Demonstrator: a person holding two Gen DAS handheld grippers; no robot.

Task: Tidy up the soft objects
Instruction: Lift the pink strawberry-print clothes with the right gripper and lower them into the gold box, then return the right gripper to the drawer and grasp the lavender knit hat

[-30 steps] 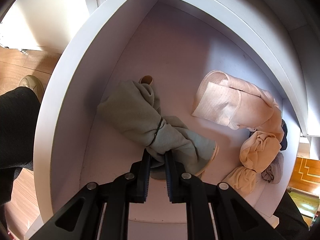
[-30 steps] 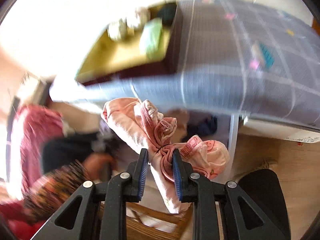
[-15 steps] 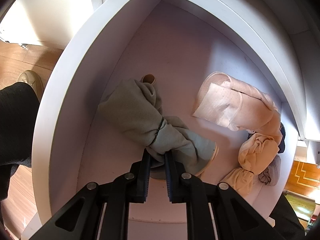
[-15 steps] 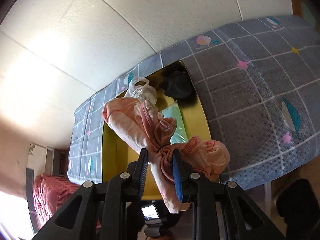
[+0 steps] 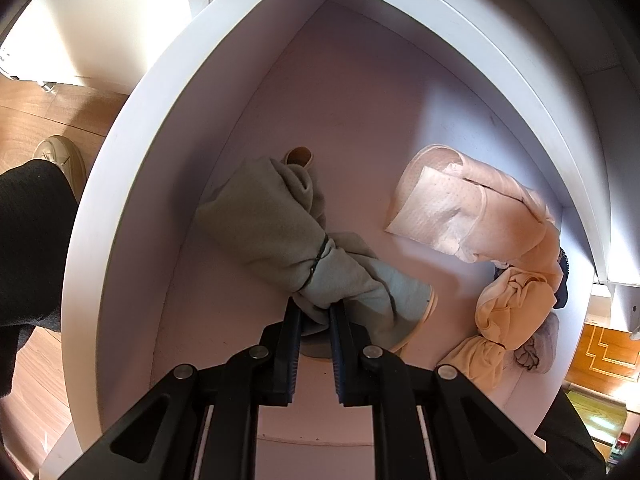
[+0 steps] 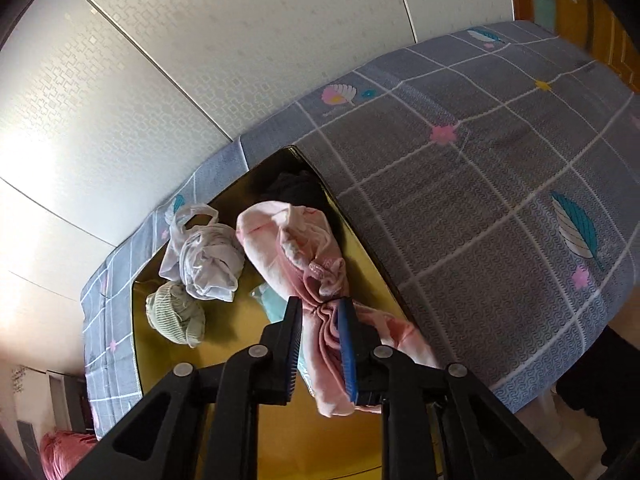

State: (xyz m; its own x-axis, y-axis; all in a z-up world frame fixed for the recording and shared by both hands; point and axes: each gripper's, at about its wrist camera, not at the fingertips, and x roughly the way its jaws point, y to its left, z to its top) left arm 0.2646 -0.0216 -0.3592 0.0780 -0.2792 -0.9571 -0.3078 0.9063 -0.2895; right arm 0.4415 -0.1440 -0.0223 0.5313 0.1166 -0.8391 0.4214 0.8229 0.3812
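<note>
My left gripper is shut on a grey-green cloth bundle tied with a dark band, held just above the floor of a white drawer. A folded peach garment and a knotted yellow bundle lie at the drawer's right side. In the right wrist view my right gripper is shut on a pink knotted garment bundle, hanging over a yellow tray on a grey checked bedspread. A white bundle and a green ribbed bundle lie in the tray.
A dark cloth sits at the tray's far corner and a teal piece peeks out beneath the pink bundle. A person's dark trouser leg and shoe stand left of the drawer on wooden floor. A white panelled wall rises behind the bed.
The right gripper swung with the pink bundle from facing the room's floor side to over the yellow tray, rolling as it went. The left gripper and its grey-green bundle stayed in place.
</note>
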